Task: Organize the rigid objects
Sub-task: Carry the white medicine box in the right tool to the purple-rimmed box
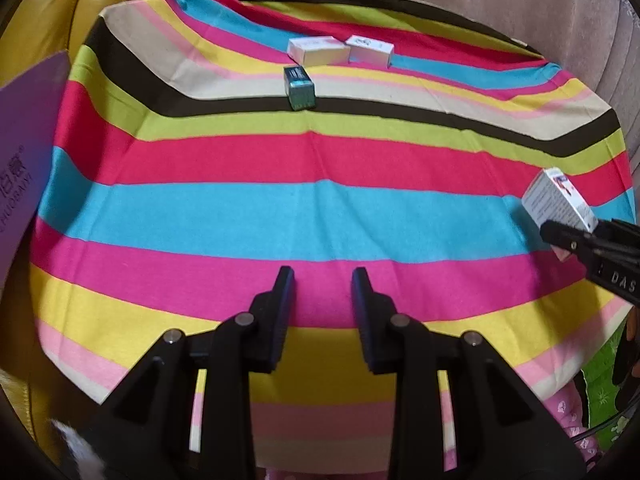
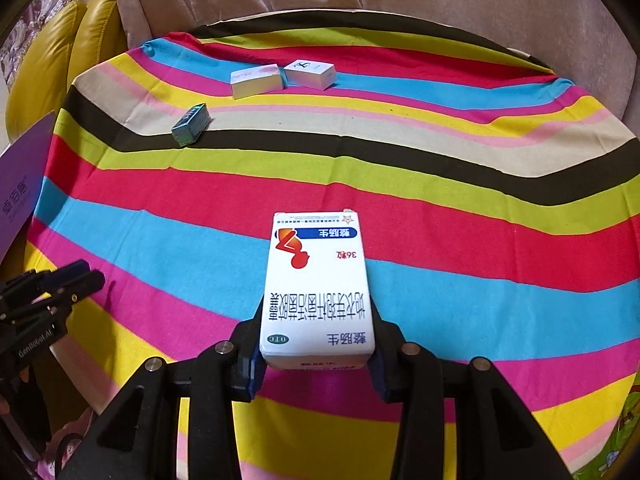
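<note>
Right now my right gripper (image 2: pixel 316 354) pinches the white medicine box (image 2: pixel 316 288) above the striped cloth (image 2: pixel 440 280). My left gripper (image 1: pixel 323 280) hangs spread, holding nothing. Far side: two white boxes (image 2: pixel 256 80) touching, teal box (image 2: pixel 192 125) nearby.

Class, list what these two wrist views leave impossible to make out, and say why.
- Medicine box, right view: underside and sides hidden by the right tongs.
- Same box, left view: cut off by the tongs at the edge.
- Teal box, two white boxes: print too small.
- Purple card: cropped.
</note>
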The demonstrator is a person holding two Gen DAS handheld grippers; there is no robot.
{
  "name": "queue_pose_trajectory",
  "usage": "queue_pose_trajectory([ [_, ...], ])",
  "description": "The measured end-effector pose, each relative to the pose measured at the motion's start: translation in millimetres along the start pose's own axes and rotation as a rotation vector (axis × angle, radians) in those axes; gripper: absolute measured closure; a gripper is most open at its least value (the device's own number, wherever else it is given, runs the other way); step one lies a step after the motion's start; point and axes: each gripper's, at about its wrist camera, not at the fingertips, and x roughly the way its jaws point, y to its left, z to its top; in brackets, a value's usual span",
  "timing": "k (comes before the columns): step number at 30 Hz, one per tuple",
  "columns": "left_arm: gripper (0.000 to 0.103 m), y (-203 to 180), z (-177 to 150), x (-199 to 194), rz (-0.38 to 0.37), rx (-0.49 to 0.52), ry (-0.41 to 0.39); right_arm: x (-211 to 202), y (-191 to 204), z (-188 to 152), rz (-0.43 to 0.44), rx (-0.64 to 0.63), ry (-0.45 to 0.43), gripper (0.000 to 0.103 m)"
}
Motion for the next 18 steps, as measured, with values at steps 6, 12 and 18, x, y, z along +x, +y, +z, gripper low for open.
queue_pose_trajectory([
  [6, 0.069, 11.3, 10.0, -25.5, 0.024, -0.013, -0.070, -18.3, 20.1, 8.4, -0.010, -0.057, -0.027, 0.061],
  [12, 0.069, 28.9, 20.1, -53.6, 0.057, -0.044, -0.140, -39.4, 48.0, 21.3, -0.001, -0.132, -0.072, 0.061],
  [18, 0.069, 50.5, 31.0, -93.5, 0.101, -0.075, -0.252, -56.5, 75.5, 35.1, 0.025, -0.202, -0.120, 0.061],
])
